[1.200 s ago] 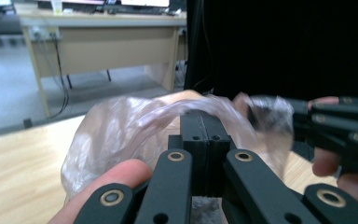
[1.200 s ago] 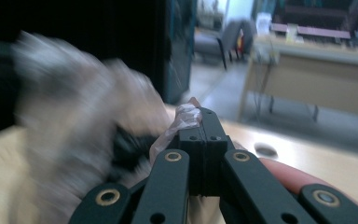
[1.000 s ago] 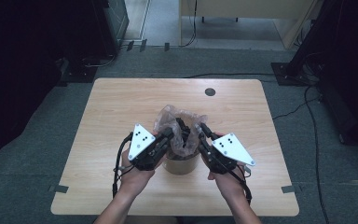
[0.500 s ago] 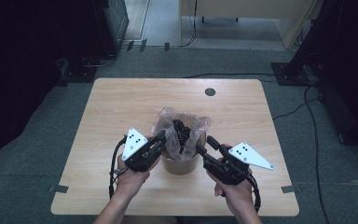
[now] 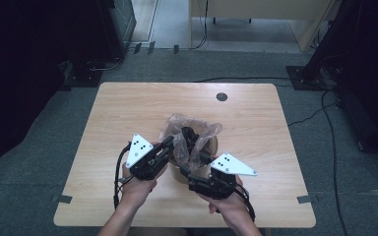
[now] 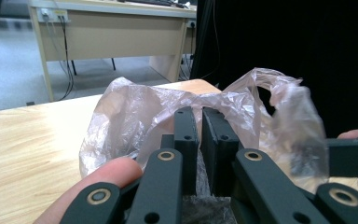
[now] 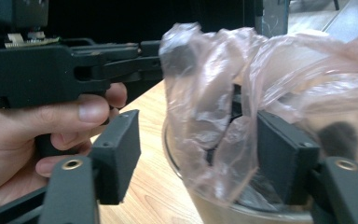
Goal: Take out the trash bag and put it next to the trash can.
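A clear plastic bag (image 5: 193,132) lines a round tan container (image 5: 180,173) near the middle of the wooden table (image 5: 256,123). My left gripper (image 5: 169,145) comes in from the container's left, and its jaws are shut on the bag's crumpled rim (image 6: 214,100). In the left gripper view the left gripper (image 6: 200,128) pinches the film. My right gripper (image 5: 191,172) sits at the container's front right, jaws spread wide. In the right gripper view the right gripper (image 7: 200,156) is open around a hanging fold of the bag (image 7: 214,116) above the container's rim (image 7: 175,158), without clamping it.
A dark round hole (image 5: 221,97) marks the table's far side. Cables (image 5: 320,110) run over the grey carpet right of the table. A desk (image 6: 107,32) stands beyond the far edge. Bare tabletop lies left, right and behind the container.
My right gripper has drawn back toward the front edge and down beside the container. The left gripper has kept its hold and shifted slightly; the bag's mouth stands wider.
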{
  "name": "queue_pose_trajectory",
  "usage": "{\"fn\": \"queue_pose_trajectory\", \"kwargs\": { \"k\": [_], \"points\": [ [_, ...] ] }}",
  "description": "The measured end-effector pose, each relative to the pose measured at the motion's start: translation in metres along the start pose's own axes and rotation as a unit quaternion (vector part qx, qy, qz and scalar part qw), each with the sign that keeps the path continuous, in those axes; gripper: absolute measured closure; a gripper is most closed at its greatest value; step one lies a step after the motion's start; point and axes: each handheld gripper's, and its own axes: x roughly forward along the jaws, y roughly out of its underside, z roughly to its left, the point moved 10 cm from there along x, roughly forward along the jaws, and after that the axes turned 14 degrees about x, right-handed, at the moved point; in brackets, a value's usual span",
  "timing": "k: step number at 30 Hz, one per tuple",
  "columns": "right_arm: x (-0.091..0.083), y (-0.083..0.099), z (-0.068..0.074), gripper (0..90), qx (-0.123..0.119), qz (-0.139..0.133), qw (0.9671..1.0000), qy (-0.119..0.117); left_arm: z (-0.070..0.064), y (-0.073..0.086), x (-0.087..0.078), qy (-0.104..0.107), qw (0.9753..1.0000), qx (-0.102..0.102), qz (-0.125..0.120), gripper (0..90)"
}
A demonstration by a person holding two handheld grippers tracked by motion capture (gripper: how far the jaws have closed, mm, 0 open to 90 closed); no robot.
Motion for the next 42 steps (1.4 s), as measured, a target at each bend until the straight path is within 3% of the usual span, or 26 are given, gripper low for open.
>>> {"fn": "queue_pose_trajectory", "kwargs": {
  "k": [3, 6, 8, 10, 12, 14, 16, 22, 25, 27, 32, 34, 38, 42],
  "points": [
    [0.009, 0.003, 0.004, 31.0, -0.009, 0.006, 0.9999, 0.008, 0.0, 0.0, 0.0, 0.001, 1.0, -0.001, -0.001, 84.2],
    [0.017, 0.005, 0.002, 31.0, -0.018, 0.008, 0.9991, 0.039, -0.001, -0.002, -0.001, 0.002, 1.0, 0.0, -0.005, 84.0],
    [0.022, 0.005, -0.003, 34.3, -0.011, 0.008, 0.9979, 0.063, -0.002, -0.002, -0.002, 0.002, 1.0, 0.0, -0.005, 83.7],
    [0.026, 0.005, -0.006, 50.0, -0.008, 0.001, 0.9974, 0.071, -0.002, -0.002, -0.003, 0.003, 1.0, 0.004, -0.004, 82.3],
    [0.028, 0.004, -0.008, 70.7, -0.005, -0.006, 0.9969, 0.079, -0.001, -0.002, -0.004, 0.0, 1.0, 0.004, -0.006, 75.0],
    [0.03, 0.003, -0.011, 83.2, -0.003, -0.011, 0.9959, 0.089, 0.003, -0.002, -0.005, -0.013, 0.9999, 0.0, -0.008, 58.7],
    [0.029, 0.0, -0.016, 89.3, -0.001, -0.021, 0.9945, 0.102, 0.01, -0.002, -0.009, -0.025, 0.9996, -0.009, -0.014, 42.3],
    [0.024, -0.011, -0.016, 90.0, -0.012, -0.042, 0.9931, 0.108, 0.022, 0.002, -0.02, -0.041, 0.999, -0.014, -0.015, 22.5],
    [0.021, -0.019, -0.014, 90.0, -0.025, -0.054, 0.9926, 0.107, 0.031, 0.008, -0.028, -0.046, 0.9988, -0.012, -0.005, 19.1],
    [0.018, -0.027, -0.011, 90.0, -0.034, -0.069, 0.9915, 0.105, 0.044, 0.015, -0.035, -0.063, 0.9978, -0.018, 0.001, 17.7],
    [0.015, -0.036, -0.011, 90.0, -0.041, -0.081, 0.9899, 0.108, 0.062, 0.033, -0.043, -0.084, 0.996, -0.025, 0.018, 16.2],
    [0.014, -0.04, -0.01, 90.0, -0.043, -0.085, 0.9895, 0.108, 0.069, 0.044, -0.044, -0.089, 0.9952, -0.022, 0.032, 11.8],
    [0.011, -0.047, -0.007, 90.0, -0.052, -0.095, 0.9884, 0.106, 0.088, 0.077, -0.046, -0.119, 0.9897, -0.023, 0.077, 11.2],
    [0.008, -0.053, -0.003, 90.0, -0.059, -0.102, 0.9877, 0.103, 0.107, 0.12, -0.046, -0.144, 0.9803, -0.025, 0.133, 10.6]
  ]
}}
